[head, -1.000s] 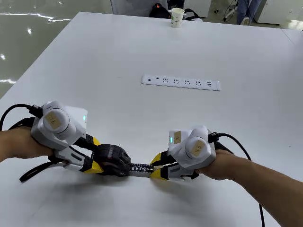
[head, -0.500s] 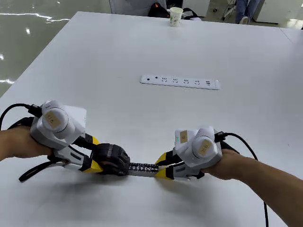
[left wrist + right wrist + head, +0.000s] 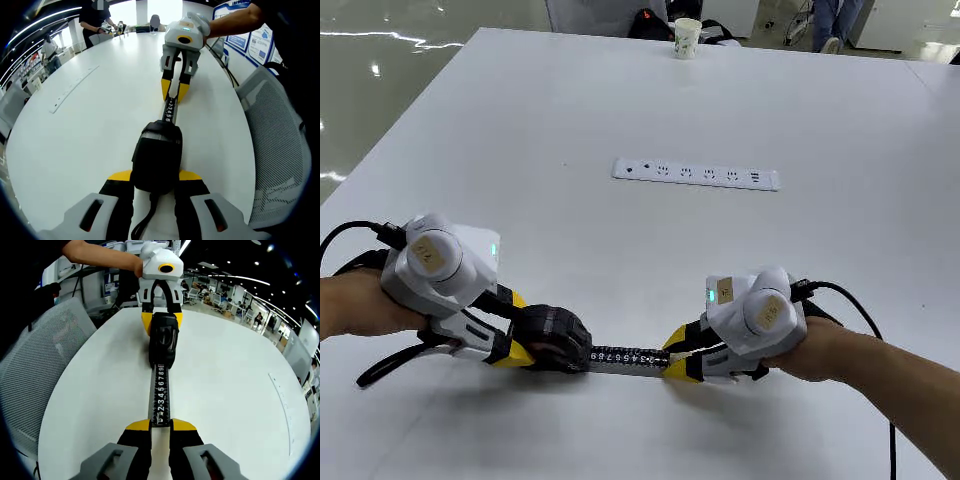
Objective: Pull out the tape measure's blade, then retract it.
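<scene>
White tabletop [image 3: 620, 240] runs away from the person in the head view, with a power strip [image 3: 695, 174] lying across its middle and a paper cup [image 3: 687, 38] at the far edge. At the near edge both forearms come in low, one from the left and one from the right, so that the two grippers point straight at each other. The left hand [image 3: 355, 305] wraps its gripper body from behind; the left gripper [image 3: 517, 326] has its jaws closed on the black tape measure case [image 3: 552, 338], a yellow tip on either side, with the case resting on the table at near left. A short run of numbered blade [image 3: 628, 357] stretches right from the case, low over the surface, to the right gripper [image 3: 675, 353]. Its jaws are pinched together on the blade's end, and the right hand [image 3: 810, 350] holds it level.
</scene>
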`<state>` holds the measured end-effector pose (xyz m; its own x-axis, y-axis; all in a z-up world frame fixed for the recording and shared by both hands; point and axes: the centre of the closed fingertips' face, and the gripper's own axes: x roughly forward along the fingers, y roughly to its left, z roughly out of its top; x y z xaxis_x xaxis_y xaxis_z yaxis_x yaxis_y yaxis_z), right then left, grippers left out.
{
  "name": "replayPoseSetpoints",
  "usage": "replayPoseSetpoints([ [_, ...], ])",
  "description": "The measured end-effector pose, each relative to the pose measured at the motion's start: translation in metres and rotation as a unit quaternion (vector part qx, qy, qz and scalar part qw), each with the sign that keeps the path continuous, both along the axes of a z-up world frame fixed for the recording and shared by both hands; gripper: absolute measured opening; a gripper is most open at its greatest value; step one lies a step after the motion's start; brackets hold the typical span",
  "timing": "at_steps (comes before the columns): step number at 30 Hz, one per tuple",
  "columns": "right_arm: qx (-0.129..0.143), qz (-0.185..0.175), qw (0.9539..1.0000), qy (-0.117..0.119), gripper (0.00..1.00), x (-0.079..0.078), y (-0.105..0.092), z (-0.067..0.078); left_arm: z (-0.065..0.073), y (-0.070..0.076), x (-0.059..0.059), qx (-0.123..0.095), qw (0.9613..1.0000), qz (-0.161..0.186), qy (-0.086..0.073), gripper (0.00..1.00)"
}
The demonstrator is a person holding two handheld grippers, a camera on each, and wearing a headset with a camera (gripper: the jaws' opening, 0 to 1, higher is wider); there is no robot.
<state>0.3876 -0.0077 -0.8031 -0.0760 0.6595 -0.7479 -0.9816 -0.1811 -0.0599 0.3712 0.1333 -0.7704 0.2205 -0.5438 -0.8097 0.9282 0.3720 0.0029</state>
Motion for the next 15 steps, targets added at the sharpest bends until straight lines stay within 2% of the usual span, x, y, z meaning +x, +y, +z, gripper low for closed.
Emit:
replayPoseSetpoints([
  [15,-0.006,-0.008,0.9999,0.004,0.09,0.003,-0.021,0.001,0.002,0.0,0.0,-0.003,1.0,0.0,0.002,0.25],
])
